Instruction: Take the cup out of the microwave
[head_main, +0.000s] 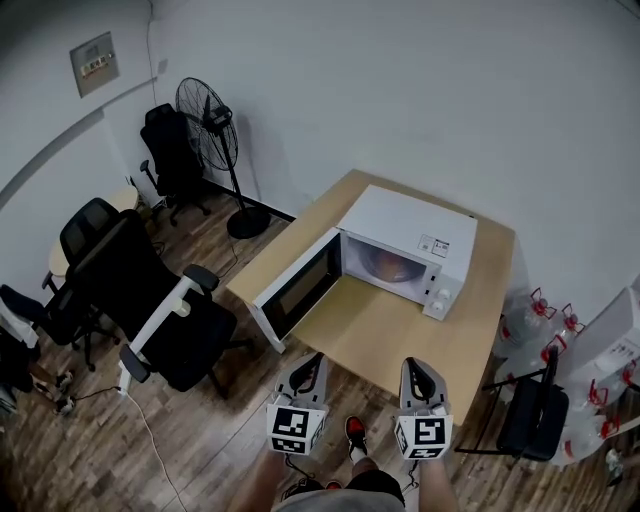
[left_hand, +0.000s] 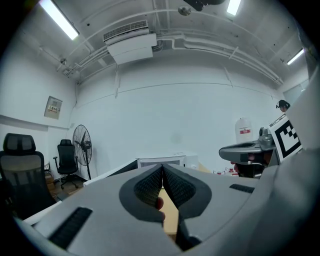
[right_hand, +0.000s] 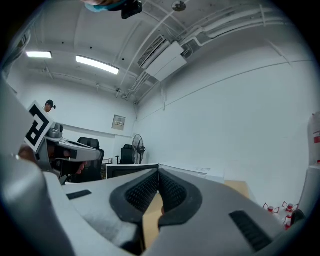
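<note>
Office chair (head_main: 135, 275), standing fan (head_main: 208, 122)

Left claw (head_main: 312, 360): at the near edge of the surface (head_main: 400, 335), pointing toward the microwave (head_main: 410, 225).
Right claw (head_main: 413, 366): just right of the left claw, parallel to it.
Microwave: white, ahead of both claws and well apart from them.
Door (head_main: 297, 285): swung open, ahead and left of the left claw.
Cup (head_main: 385, 265): blurred reddish shape inside the cavity, ahead between the two claws.
Office chair (head_main: 150, 305): black, on the floor left of the left claw.
Fan (head_main: 212, 125): far ahead-left, beyond the surface.
Water bottles (head_main: 545, 315): right of the right claw.
</note>
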